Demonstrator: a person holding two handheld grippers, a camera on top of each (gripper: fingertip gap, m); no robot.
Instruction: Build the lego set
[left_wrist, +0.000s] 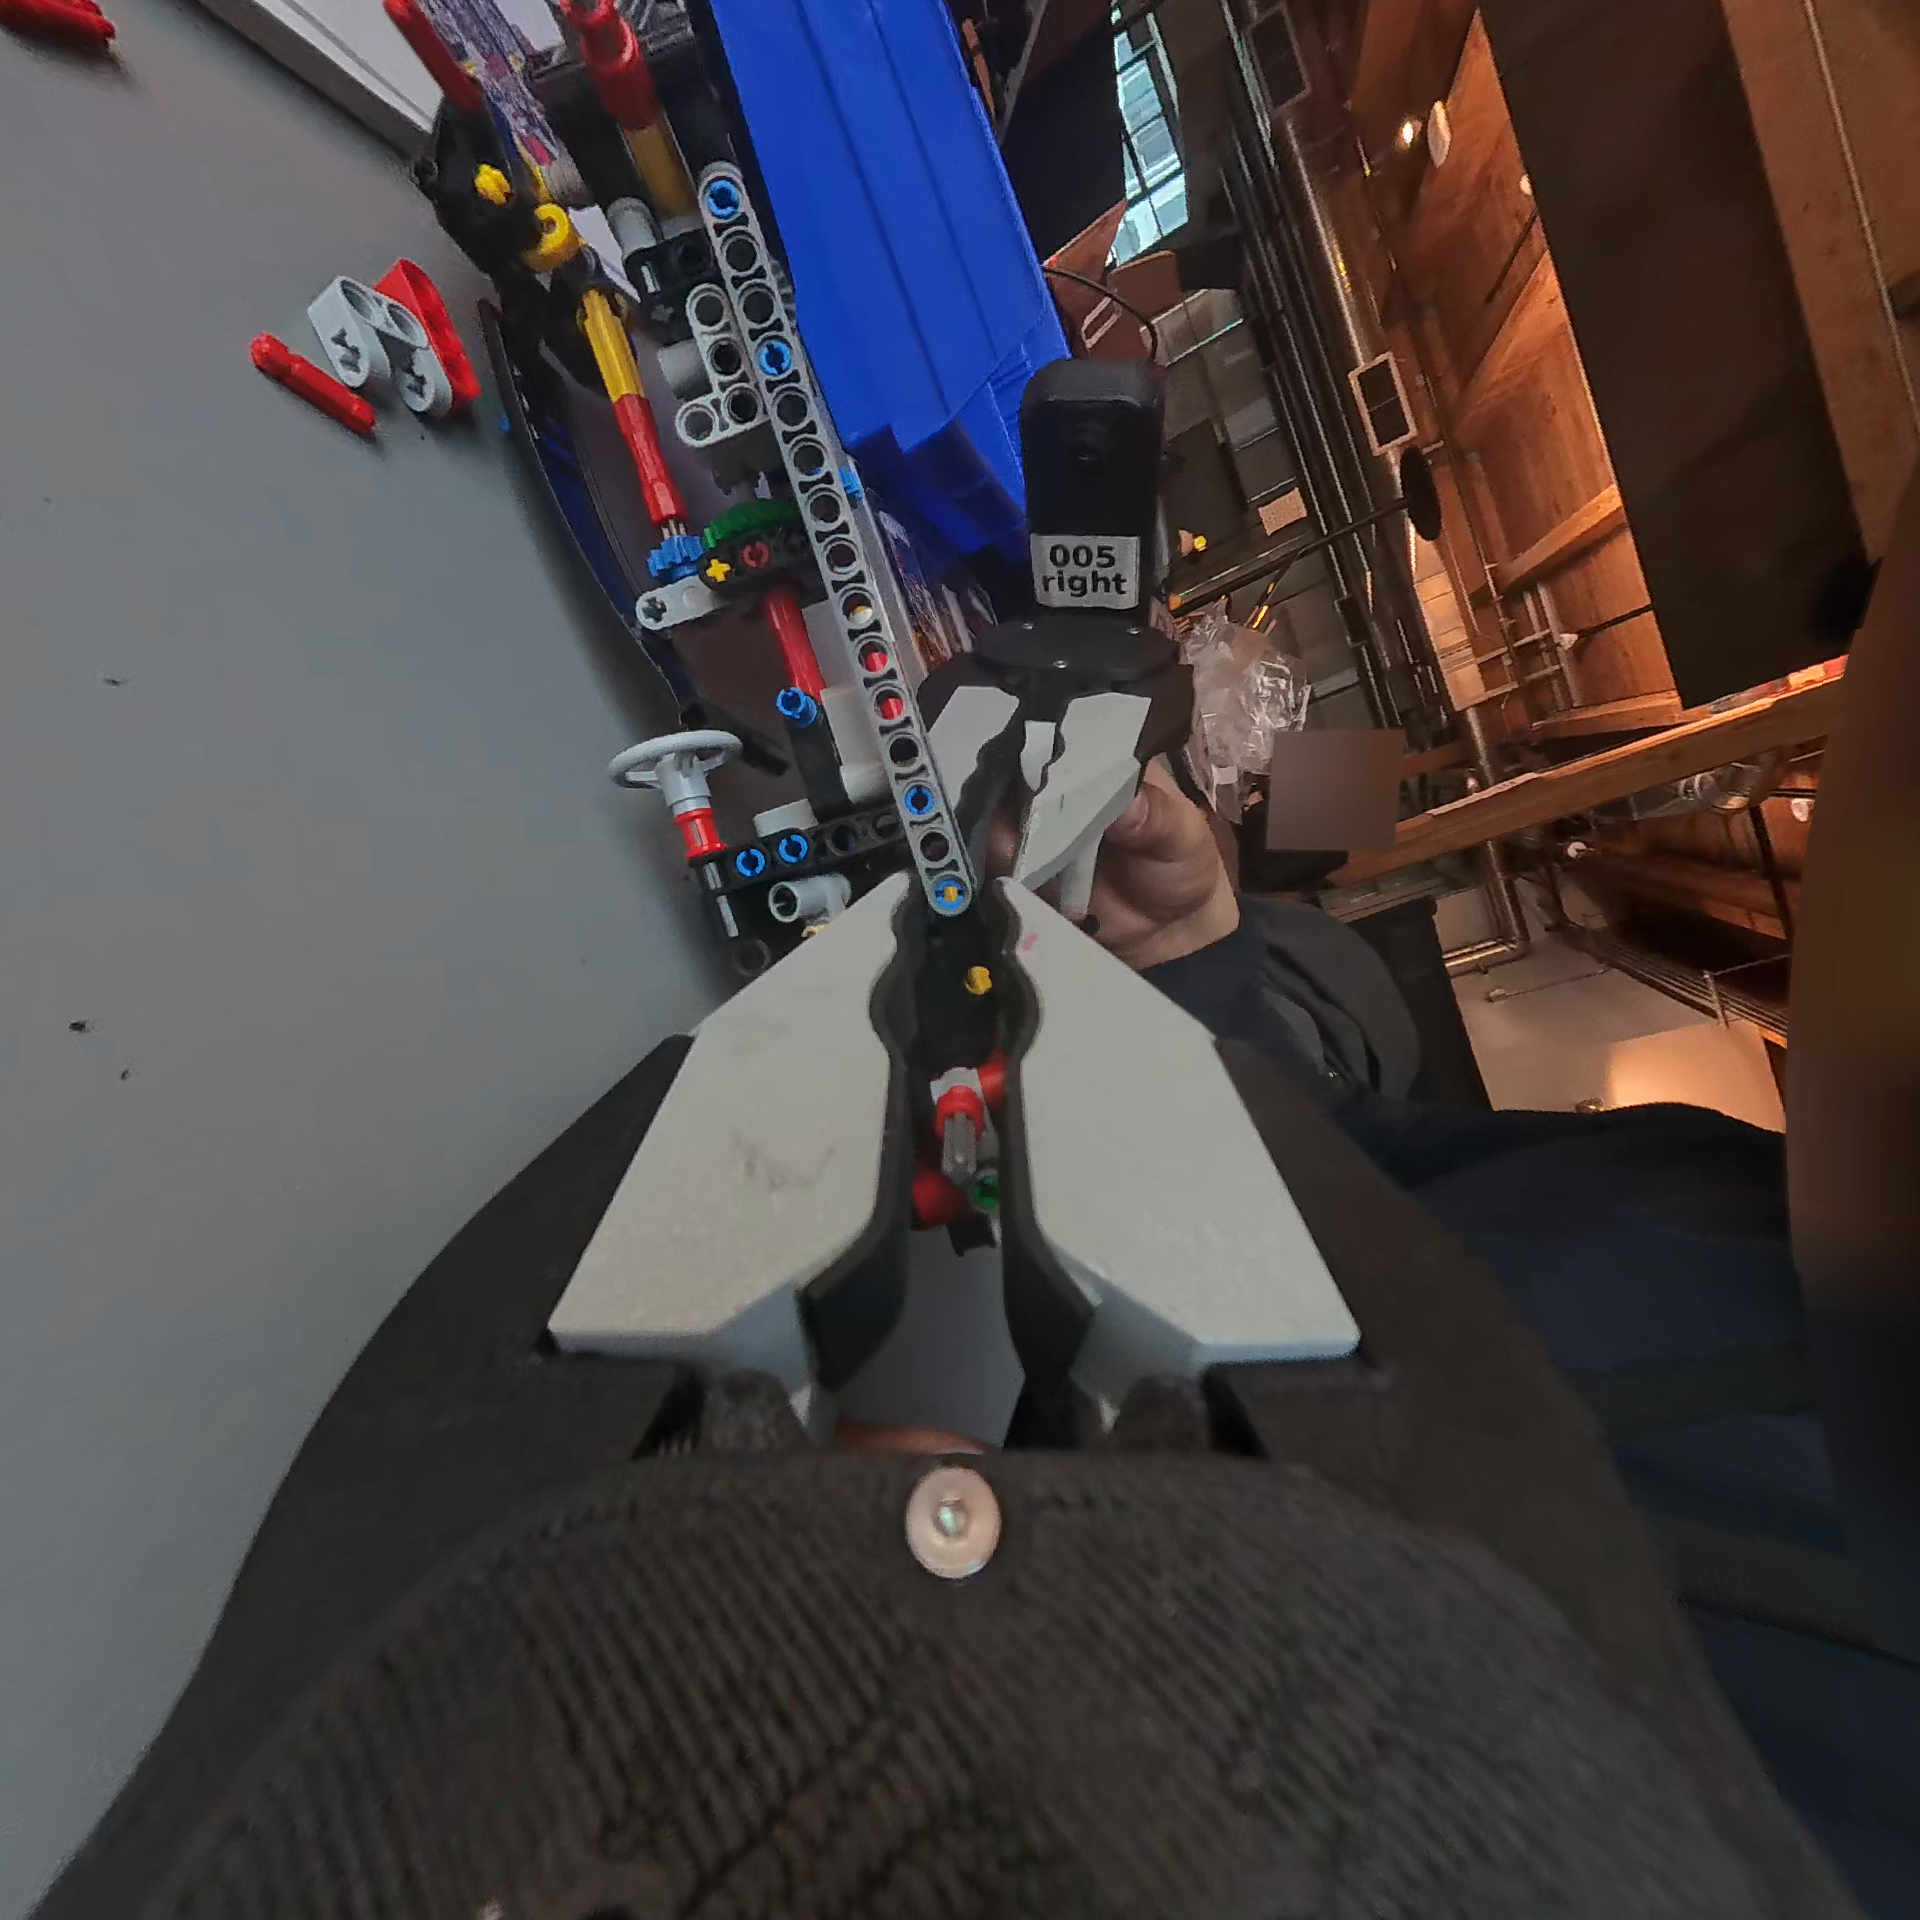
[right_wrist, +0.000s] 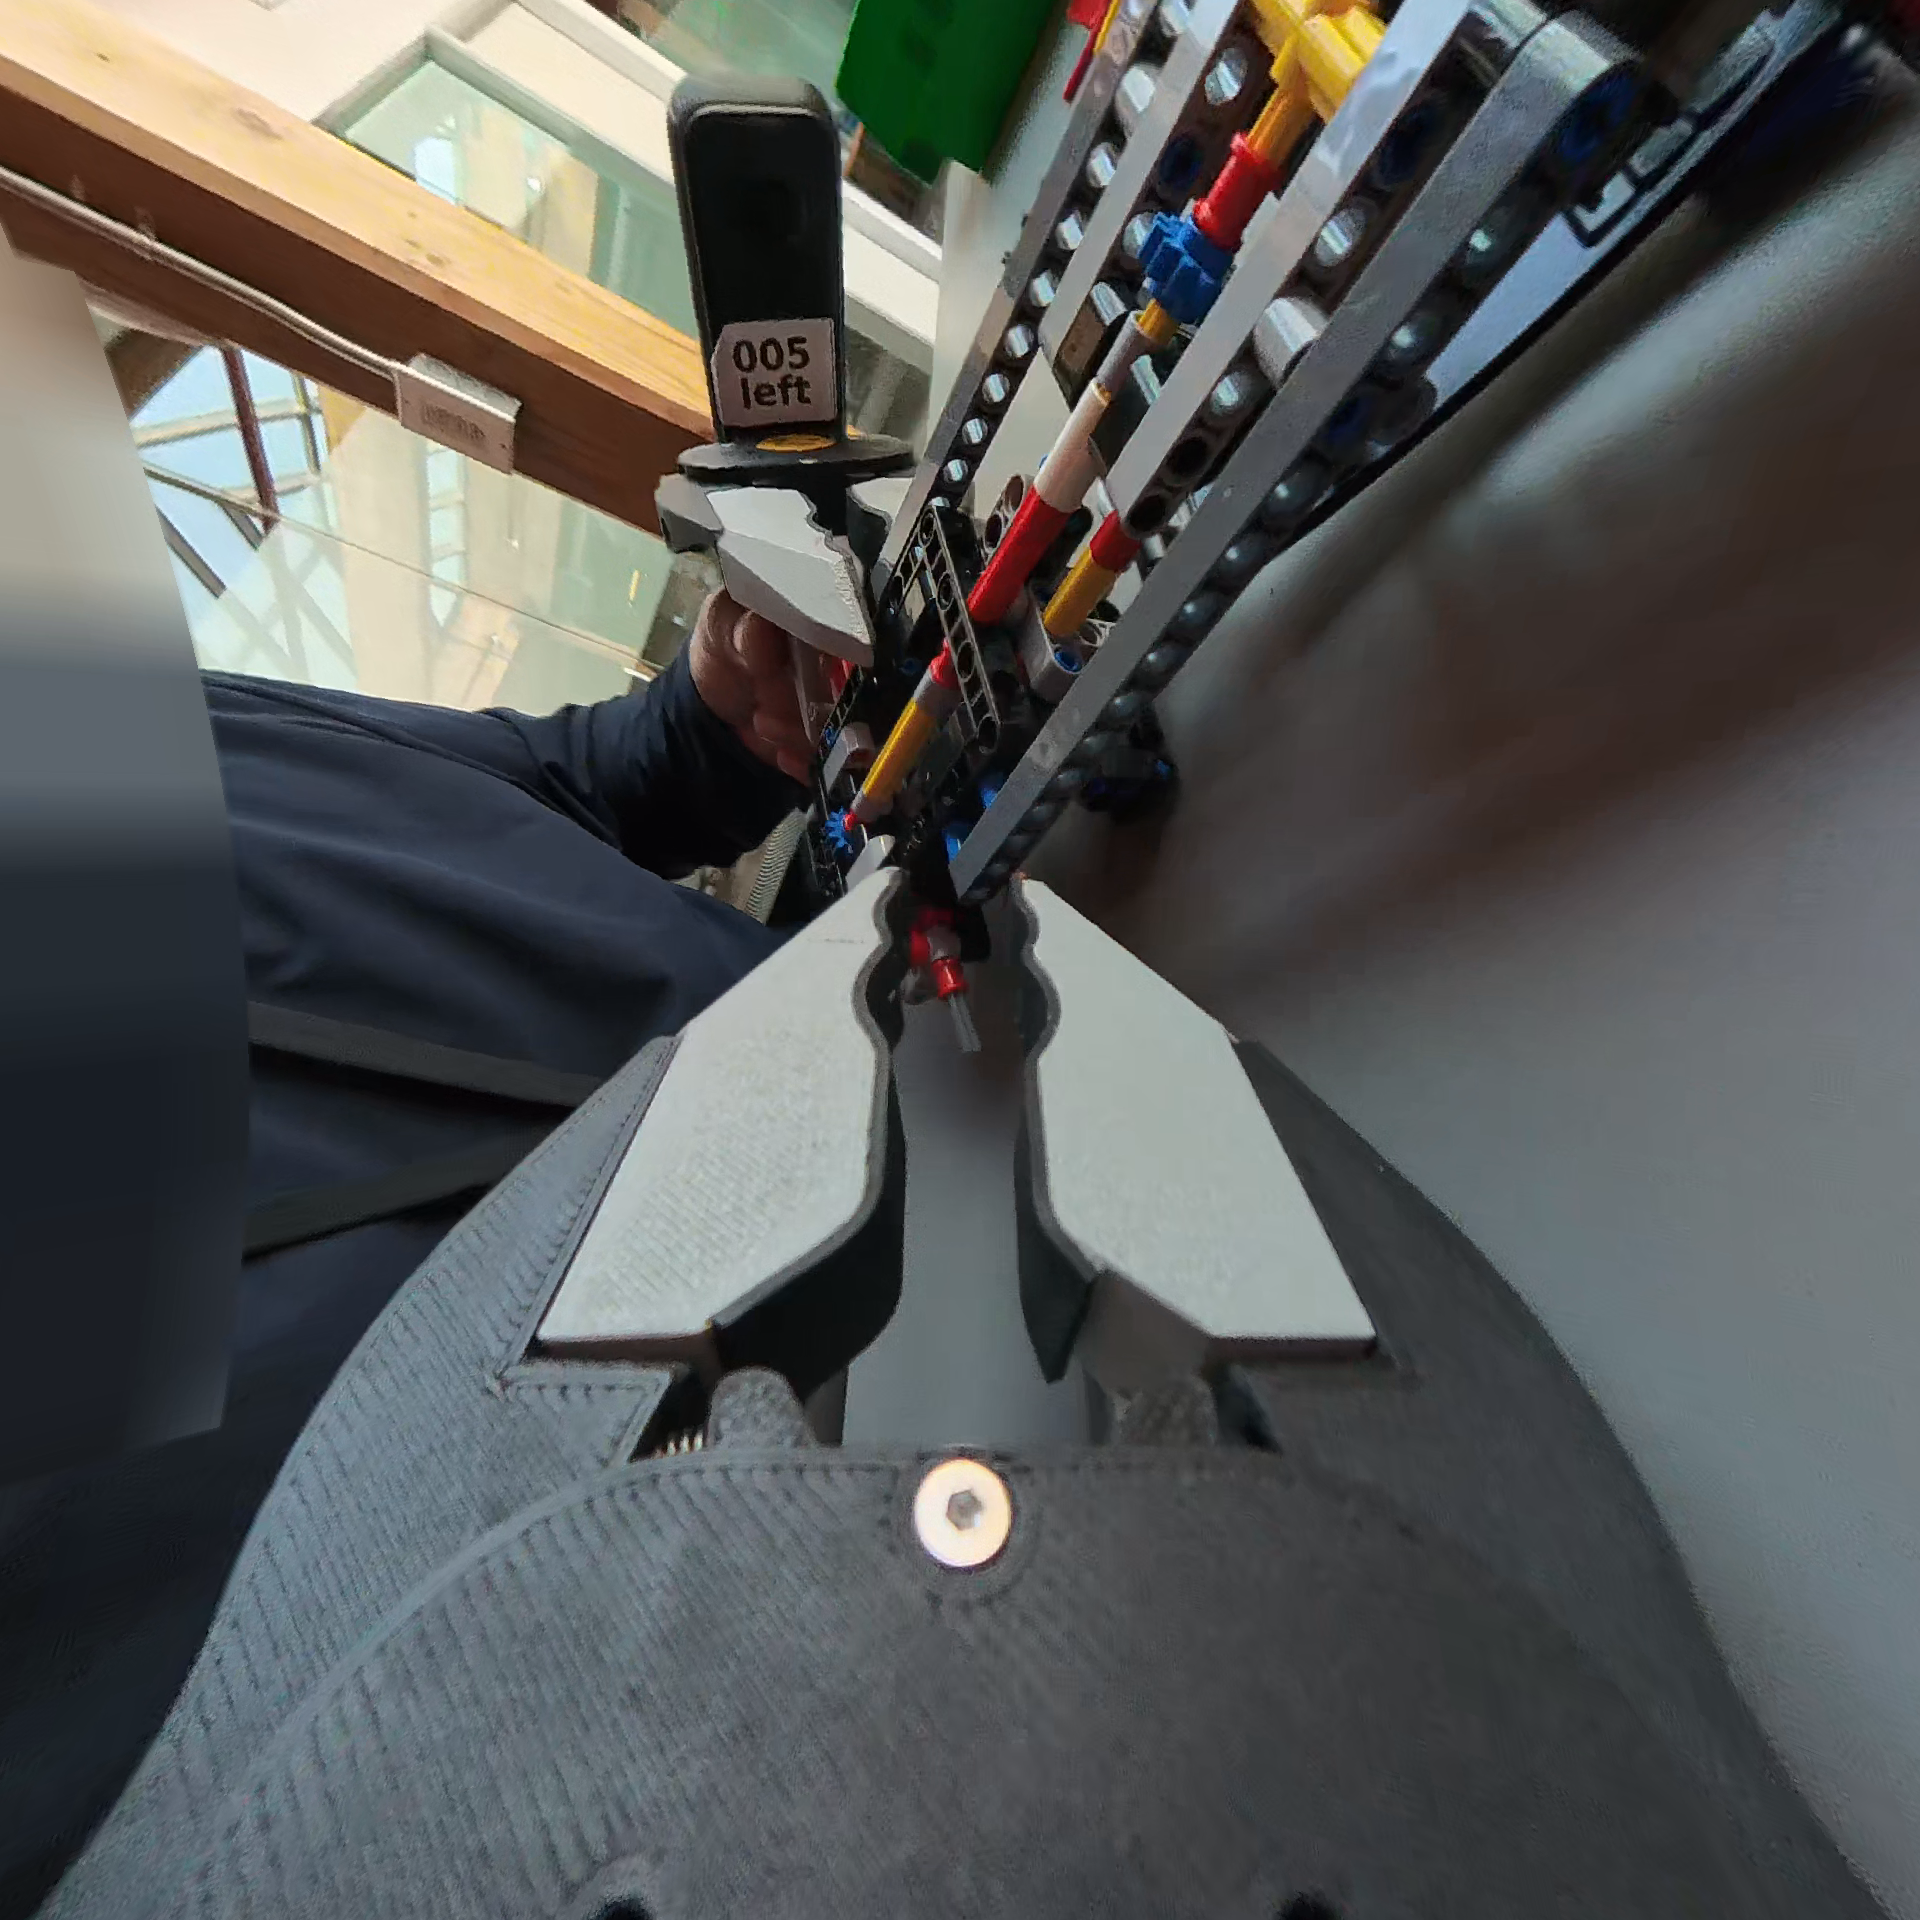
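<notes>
the left gripper (left_wrist: 951, 909) has its fingers clenched on the near end of a toy frame (left_wrist: 821, 499) of holed beams, tilted on the grey table (left_wrist: 260, 779). the right gripper (right_wrist: 956, 904) has its fingers apart around the frame's black end with a red pin (right_wrist: 940, 966).

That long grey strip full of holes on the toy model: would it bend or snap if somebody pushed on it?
The grey strip looks like hard plastic, so probably stiff, flexing only slightly. It is long and thin, so a sideways push might bow it. Blue pins fasten it to the toy model, so it would likelier pop off than break.
</notes>
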